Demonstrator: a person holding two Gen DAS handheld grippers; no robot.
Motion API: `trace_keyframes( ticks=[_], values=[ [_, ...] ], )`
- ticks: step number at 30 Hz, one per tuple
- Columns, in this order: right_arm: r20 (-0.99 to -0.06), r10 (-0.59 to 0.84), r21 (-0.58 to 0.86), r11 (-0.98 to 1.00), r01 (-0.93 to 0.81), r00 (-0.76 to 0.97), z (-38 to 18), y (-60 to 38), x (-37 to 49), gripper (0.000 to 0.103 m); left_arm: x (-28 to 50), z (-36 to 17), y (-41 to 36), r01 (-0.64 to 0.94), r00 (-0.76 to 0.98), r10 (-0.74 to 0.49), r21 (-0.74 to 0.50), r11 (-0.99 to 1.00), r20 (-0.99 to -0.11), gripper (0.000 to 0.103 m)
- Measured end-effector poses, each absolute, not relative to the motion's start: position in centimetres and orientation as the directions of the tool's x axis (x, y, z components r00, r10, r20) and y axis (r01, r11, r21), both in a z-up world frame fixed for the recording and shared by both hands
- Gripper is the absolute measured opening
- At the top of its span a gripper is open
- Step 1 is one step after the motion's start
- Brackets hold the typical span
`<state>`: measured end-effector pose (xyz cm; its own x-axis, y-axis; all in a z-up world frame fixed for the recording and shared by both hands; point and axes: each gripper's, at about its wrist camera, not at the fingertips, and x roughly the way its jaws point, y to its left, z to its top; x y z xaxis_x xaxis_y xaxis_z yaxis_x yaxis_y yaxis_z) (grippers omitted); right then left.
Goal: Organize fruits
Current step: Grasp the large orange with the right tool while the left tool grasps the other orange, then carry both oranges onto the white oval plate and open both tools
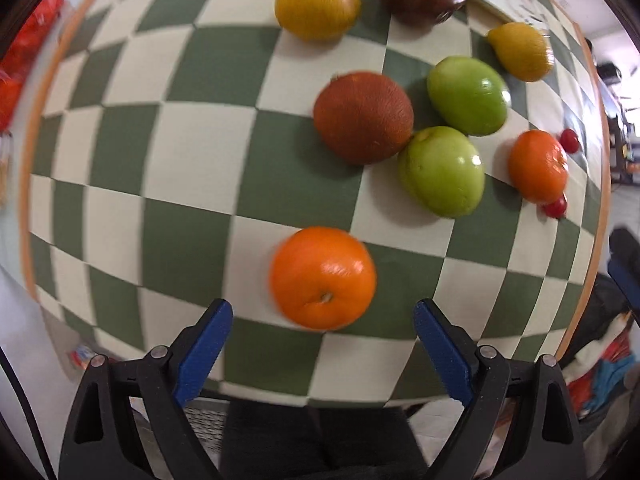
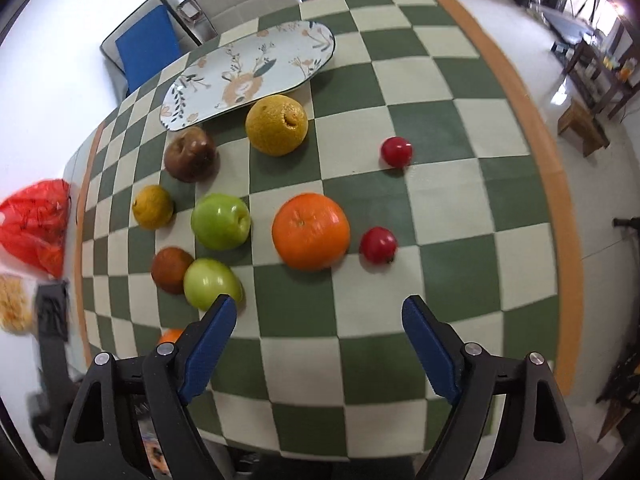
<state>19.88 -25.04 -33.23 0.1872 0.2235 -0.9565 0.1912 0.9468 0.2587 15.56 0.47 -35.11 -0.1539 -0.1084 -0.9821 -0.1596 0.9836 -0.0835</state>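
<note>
Nearest the left wrist camera, the blue-padded fingers (image 1: 208, 344) of the left gripper (image 1: 323, 344) are spread wide and empty. Just beyond their tips and between them, an orange (image 1: 323, 278) is seen lying on the green-and-cream chequered worktop (image 1: 192, 152). Farther ahead and to the right of the fingers, a brown fruit (image 1: 363, 117) is set touching a green apple (image 1: 442, 171), with a second green apple (image 1: 467, 95) just behind. A smaller orange (image 1: 538, 166) and two small red fruits are seen at the far right, blurred.

In the right wrist view, the right gripper (image 2: 318, 334) is likewise held released, nothing between its fingers (image 2: 430, 344). Ahead of them and apart from the tips, a large orange (image 2: 311, 231) is seen, with a small red fruit (image 2: 378, 245) just beside it on the right and another red fruit (image 2: 396, 151) farther off. A green apple (image 2: 211, 283) lies just past the left fingertip. Beyond, a yellow citrus (image 2: 277, 125), a dark brown apple (image 2: 190, 159) and a small yellow fruit (image 2: 152, 206) are scattered. A flowered oval plate (image 2: 248, 72) lies empty at the far side.
</note>
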Motion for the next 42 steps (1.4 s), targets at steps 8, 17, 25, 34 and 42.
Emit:
trace_keyframes(
  ticks=[8,17,25,34,42],
  values=[
    [-0.975,0.221,0.221,0.963,0.155,0.021,-39.5,-22.6,26.7,0.079,15.3,-36.6,0.2,-0.163,-0.150,-0.096,-0.072,0.984,-0.984,0.061],
    [-0.981,0.191,0.184,0.975,0.126,-0.044,-40.6,-21.2,25.5,0.068,14.7,-35.5,2.7,-0.156,-0.117,-0.043,-0.024,0.987,-0.992,0.061],
    [-0.971,0.214,0.192,0.963,0.190,-0.107,-41.8,-19.5,17.9,0.068,14.6,-37.1,3.4,-0.099,-0.095,-0.060,-0.051,0.994,-0.994,0.061],
    [-0.978,0.203,0.180,0.939,0.294,-0.050,-42.5,-20.0,16.2,0.069,14.0,-37.5,2.9,-0.021,-0.058,-0.067,-0.066,0.998,-0.996,0.061],
    [-0.967,0.254,0.243,0.928,0.281,-0.003,-41.1,-19.5,16.2,0.068,15.6,-33.2,2.5,-0.028,-0.033,-0.109,-0.108,0.994,-0.993,0.060]
  ],
)
